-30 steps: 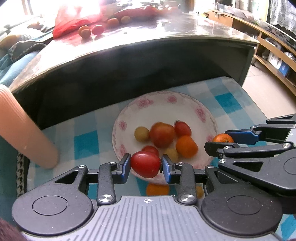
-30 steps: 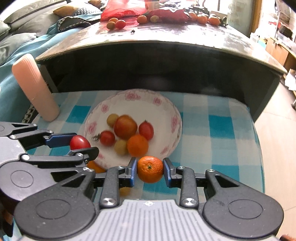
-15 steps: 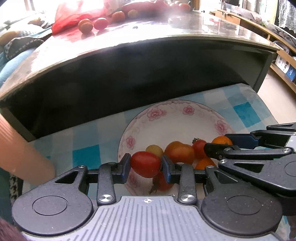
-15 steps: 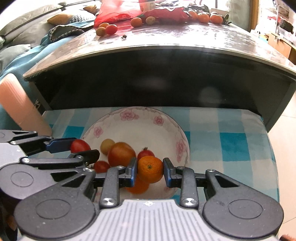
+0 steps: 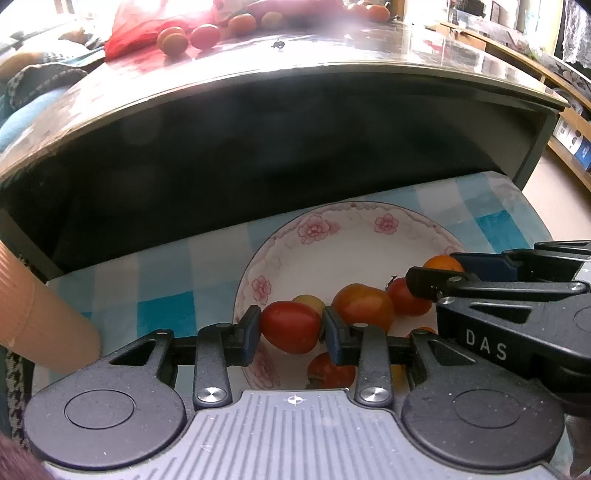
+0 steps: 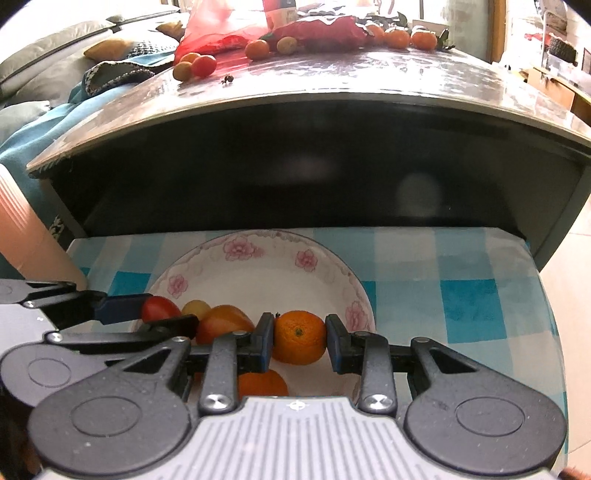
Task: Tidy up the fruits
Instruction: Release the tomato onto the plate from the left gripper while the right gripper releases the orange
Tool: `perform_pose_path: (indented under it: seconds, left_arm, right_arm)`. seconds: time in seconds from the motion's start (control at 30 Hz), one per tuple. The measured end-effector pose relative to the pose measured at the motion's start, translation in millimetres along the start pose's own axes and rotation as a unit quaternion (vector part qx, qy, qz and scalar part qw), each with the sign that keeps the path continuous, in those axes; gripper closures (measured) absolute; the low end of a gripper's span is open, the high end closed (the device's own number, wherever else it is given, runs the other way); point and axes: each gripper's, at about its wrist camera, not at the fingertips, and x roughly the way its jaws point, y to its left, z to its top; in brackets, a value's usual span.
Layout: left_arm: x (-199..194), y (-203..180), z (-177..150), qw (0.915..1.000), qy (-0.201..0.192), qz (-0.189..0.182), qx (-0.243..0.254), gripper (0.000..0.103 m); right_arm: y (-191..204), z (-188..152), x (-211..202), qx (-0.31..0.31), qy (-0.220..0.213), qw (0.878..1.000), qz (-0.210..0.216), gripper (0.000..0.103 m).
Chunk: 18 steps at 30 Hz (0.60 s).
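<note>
Both claws had travelled forward over the floral plate (image 5: 354, 236) since a second earlier, when they hung back at its near rim; the fruit already lying there now sat close under their fingers. The left claw (image 5: 290, 328) was clenched on a red tomato (image 5: 290, 326), its blue pads pressing the fruit from either side, just above the plate's near left part. The right claw (image 6: 300, 338) gripped a small orange (image 6: 300, 336) in the same way, over the plate's near middle in its own view. Seen from the left wrist, the right claw reached in from 3 o'clock, its orange peeping out at about 2 o'clock of the tomato. On the plate lay a larger orange-red tomato (image 5: 364, 305), a yellowish small fruit (image 5: 309, 300) behind the held tomato, another red tomato (image 5: 408, 301) and, under the right claw, a second orange (image 6: 263, 384). The plate stood on a blue-checked cloth (image 6: 469, 306) covering a low surface beneath the dark tabletop (image 6: 332, 85), where more tomatoes and oranges waited beside a red bag (image 6: 221, 33) at 12 o'clock.

The step in hand looked like setting both fruits down. Done well, each claw would sink until its fruit nearly touched a bare patch of plate, then open gently, so that nothing dropped, rolled over the rim or knocked its neighbours. With the two claws so near each other, releasing one at a time and lifting straight up seemed the safer course.
</note>
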Motion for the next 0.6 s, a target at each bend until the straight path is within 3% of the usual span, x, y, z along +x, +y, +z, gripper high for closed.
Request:
perform_pose_path:
  seconds: [0.6]
  left_arm:
    - [2.5, -3.9, 1.5, 0.9999, 0.004, 0.008, 0.005, 0.054]
  right_arm:
    - [-1.1, 0.9, 5.5, 0.009, 0.000, 1.000, -0.004, 0.056]
